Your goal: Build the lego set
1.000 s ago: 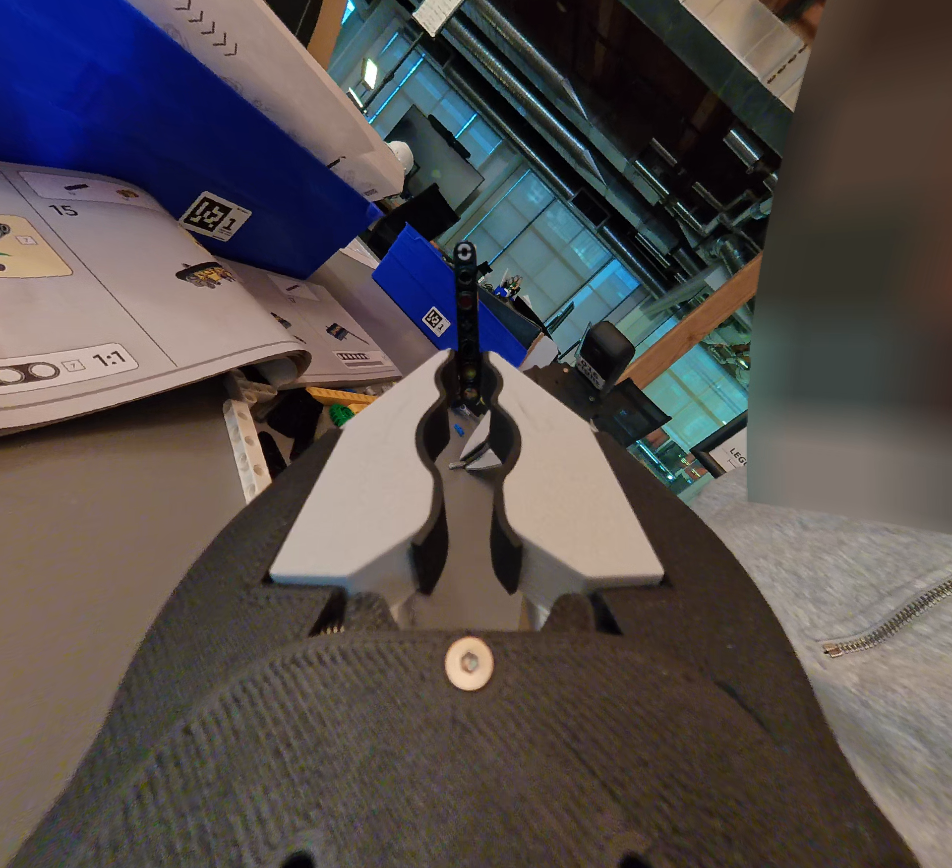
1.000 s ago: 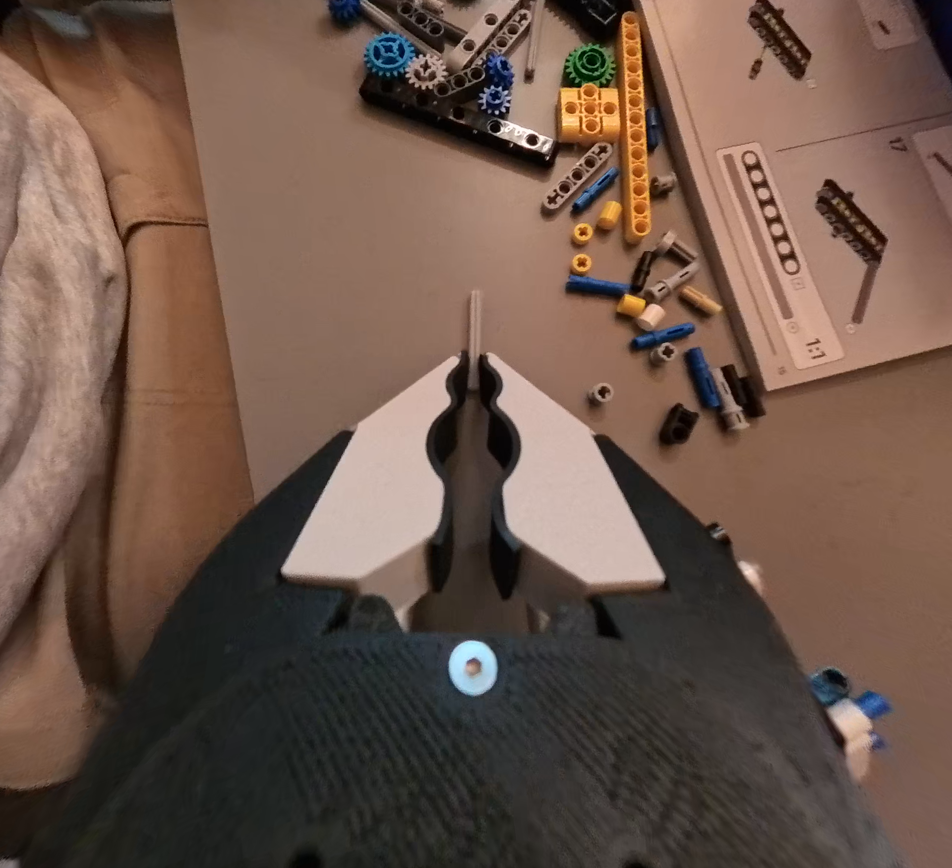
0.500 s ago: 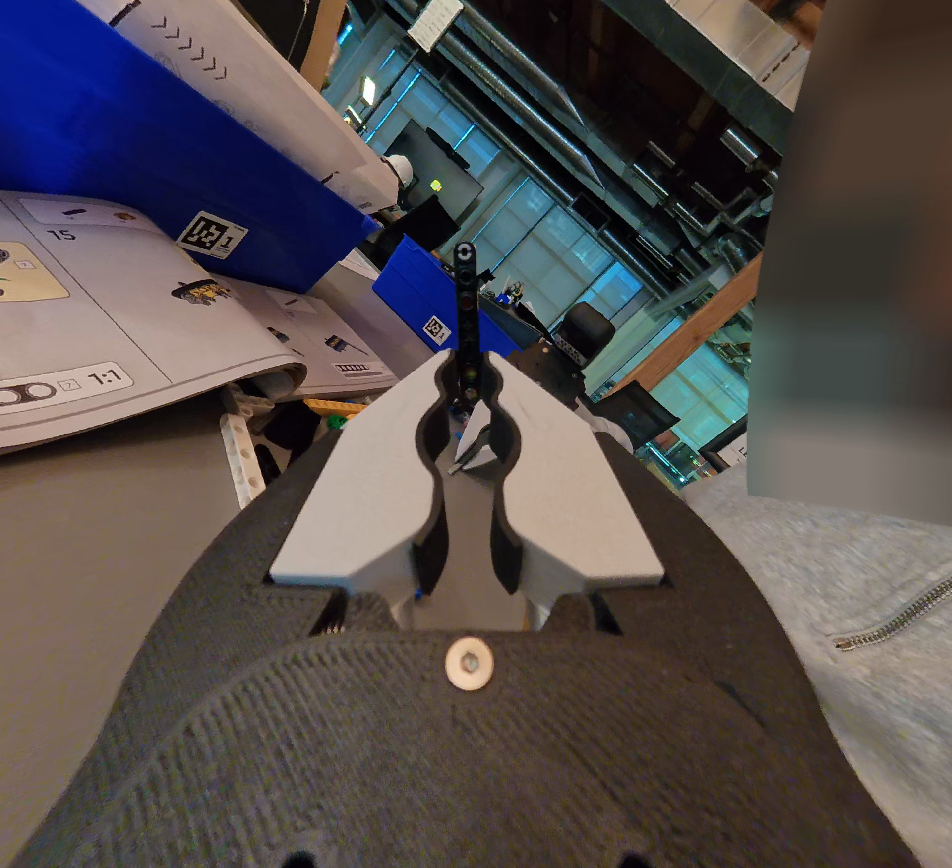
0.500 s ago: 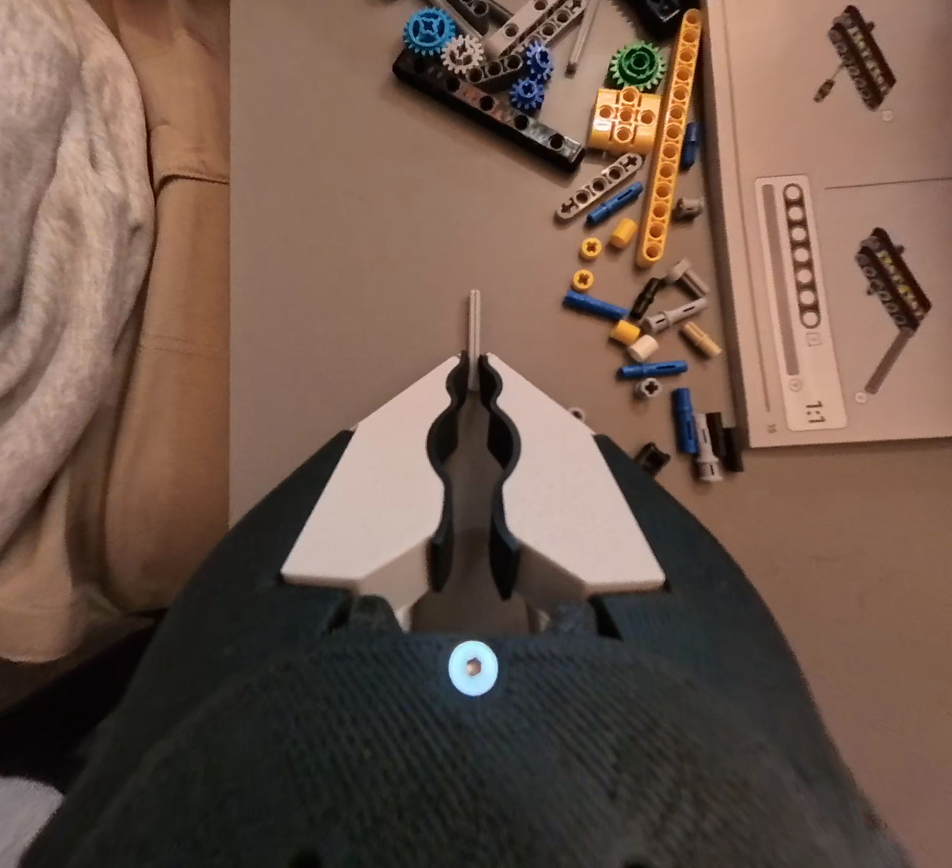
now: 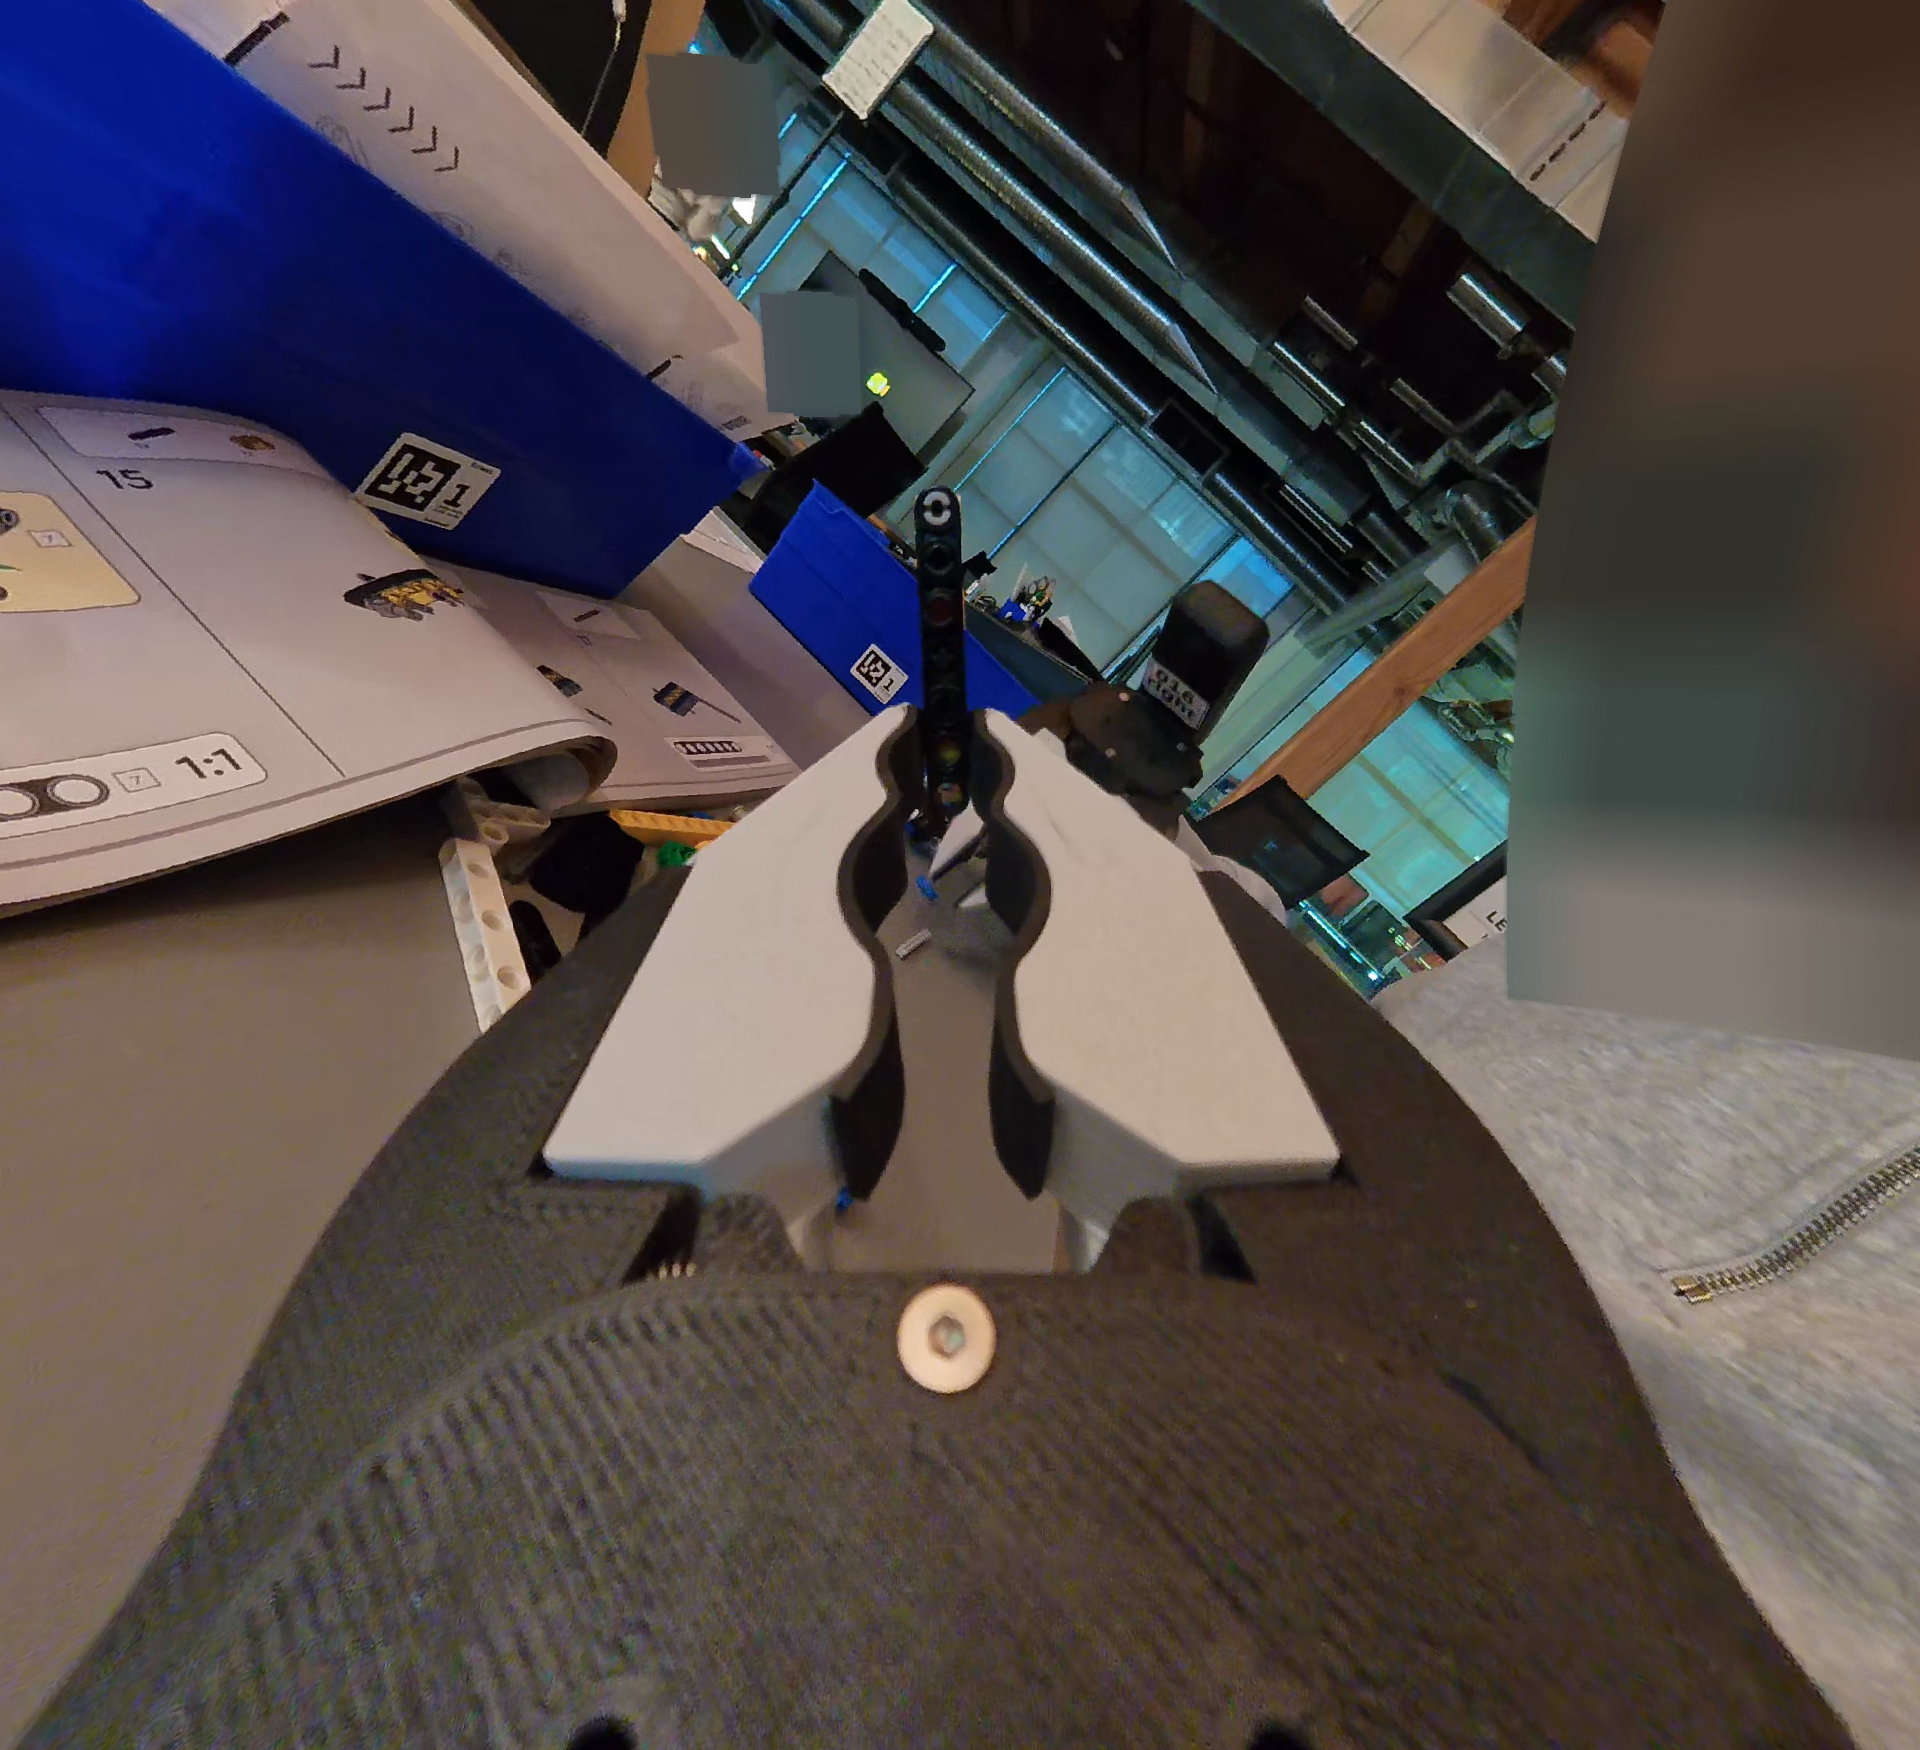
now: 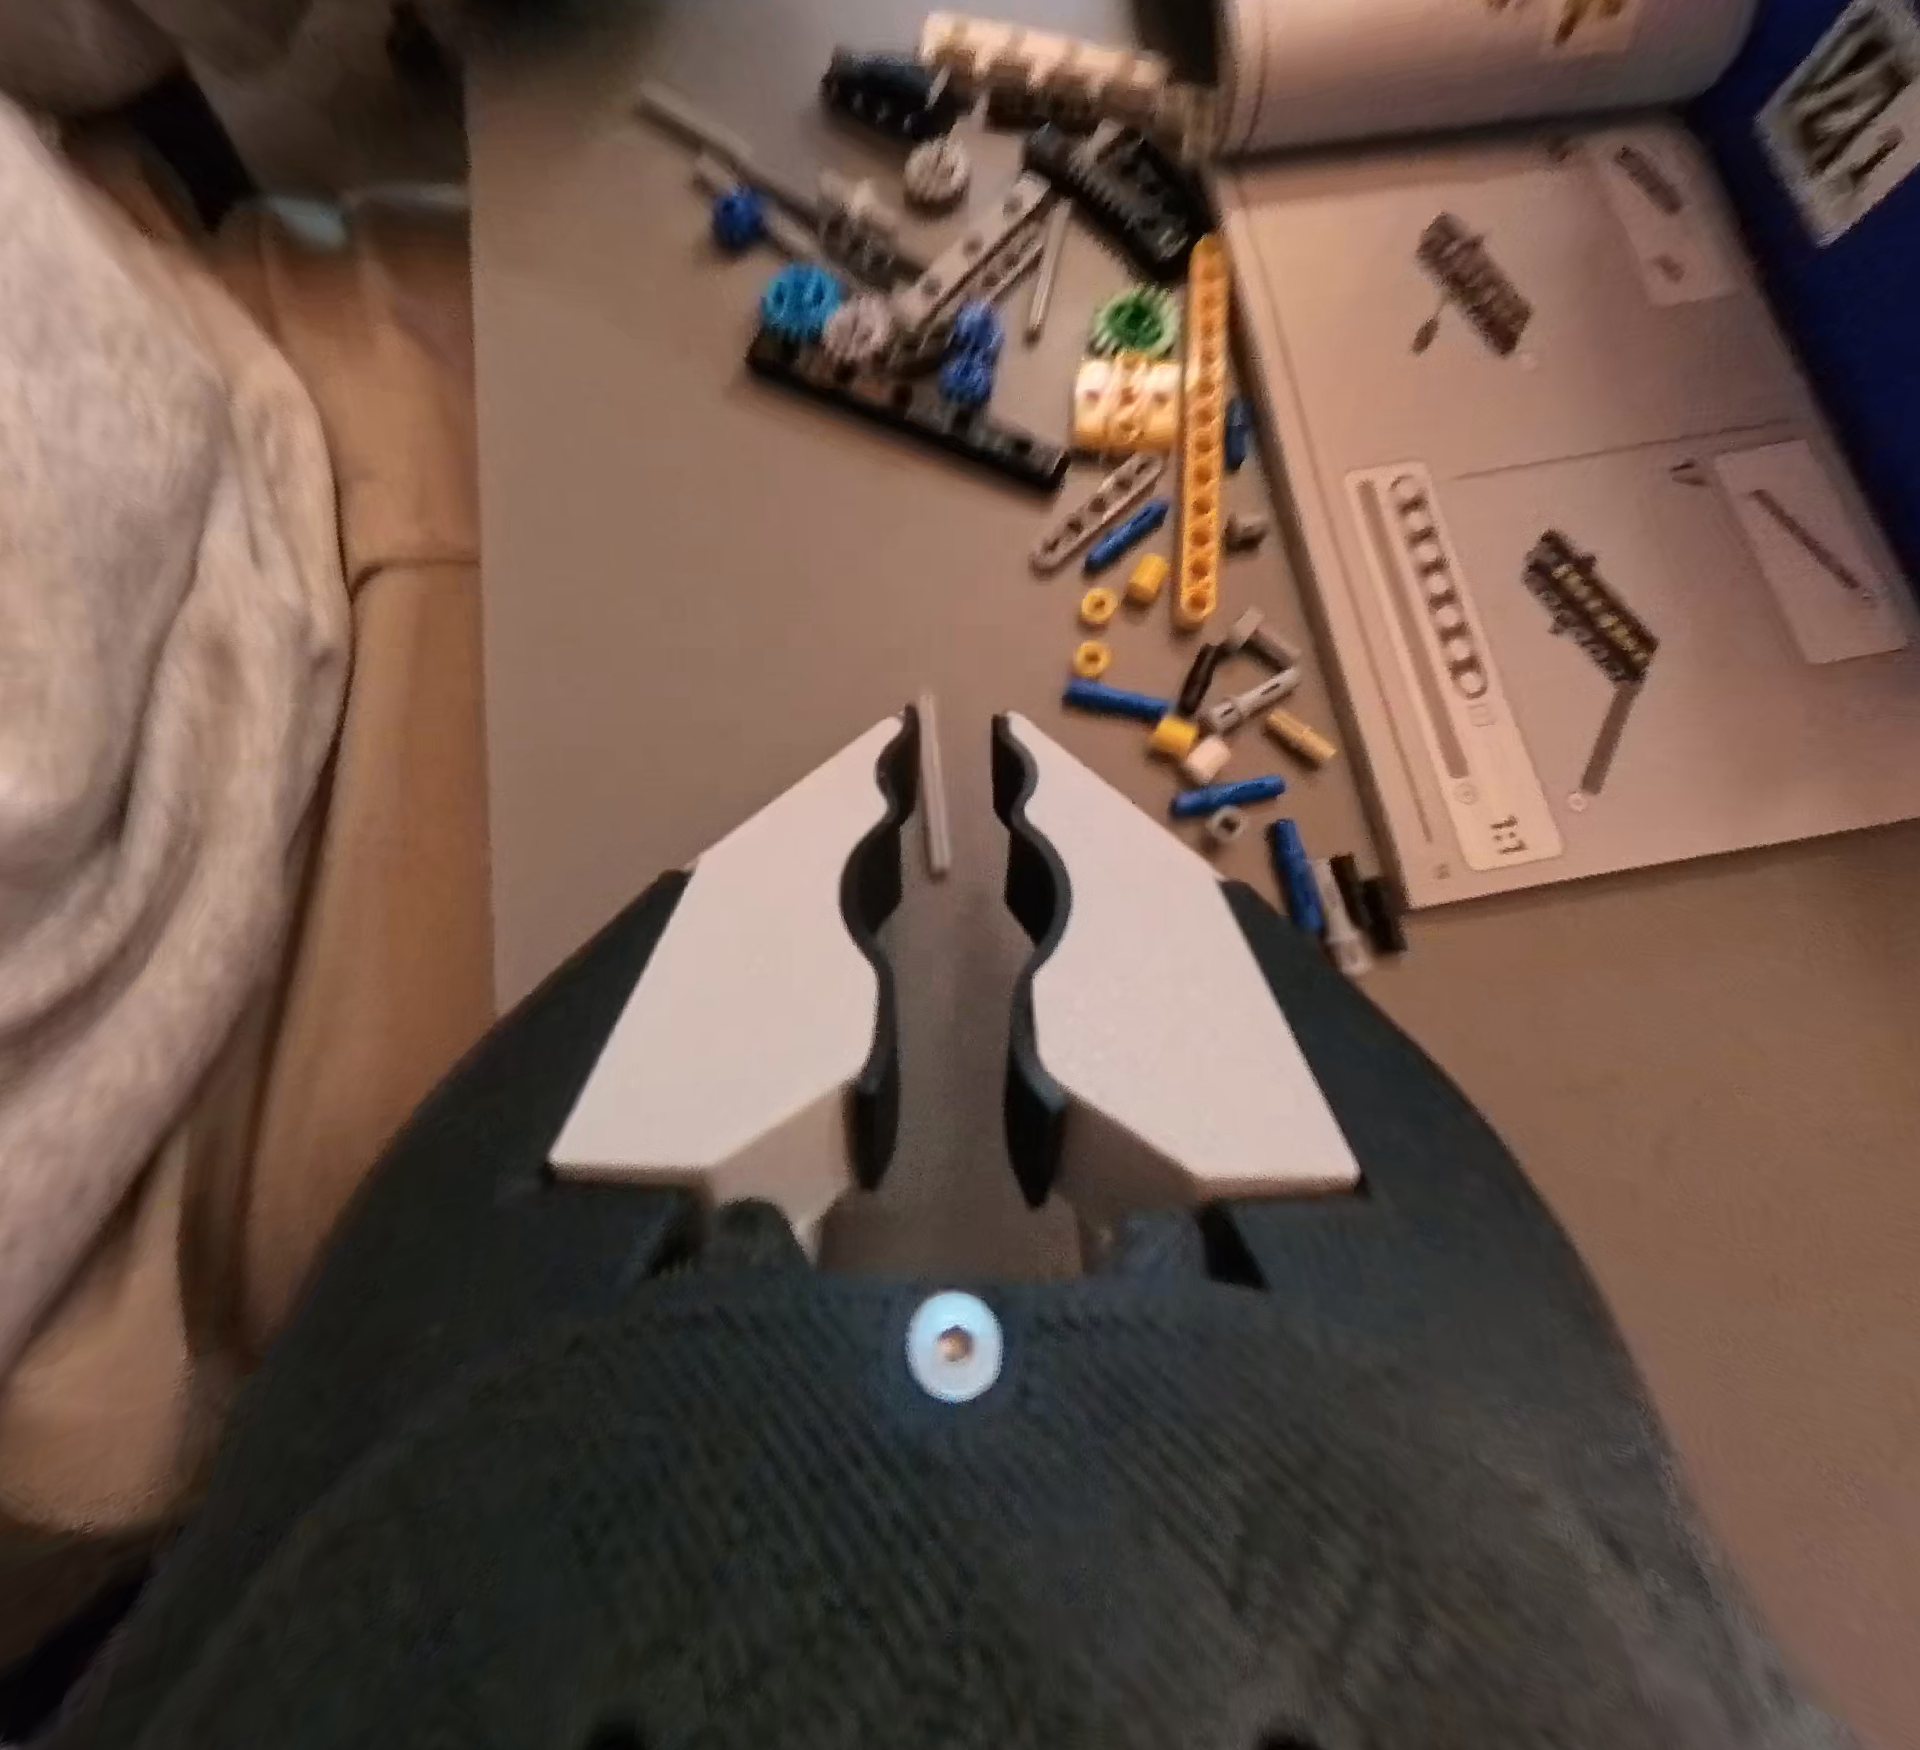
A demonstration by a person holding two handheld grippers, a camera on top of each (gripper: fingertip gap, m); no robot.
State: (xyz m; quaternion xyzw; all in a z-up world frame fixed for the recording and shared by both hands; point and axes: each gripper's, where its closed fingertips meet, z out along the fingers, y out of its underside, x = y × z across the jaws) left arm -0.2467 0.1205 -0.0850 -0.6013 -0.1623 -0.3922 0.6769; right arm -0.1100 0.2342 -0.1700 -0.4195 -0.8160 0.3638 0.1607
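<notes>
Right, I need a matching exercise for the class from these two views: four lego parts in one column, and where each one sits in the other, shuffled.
Parts
1. black beam
2. grey axle
3. long yellow beam
4. green gear

Places
A. flat on the table, along the instruction booklet edge
B. clamped in the shut left claw
C. between the parted fingers of the open right claw
D. on the table, at the far side of the yellow square block

Pairs: 1-B, 2-C, 3-A, 4-D
</notes>
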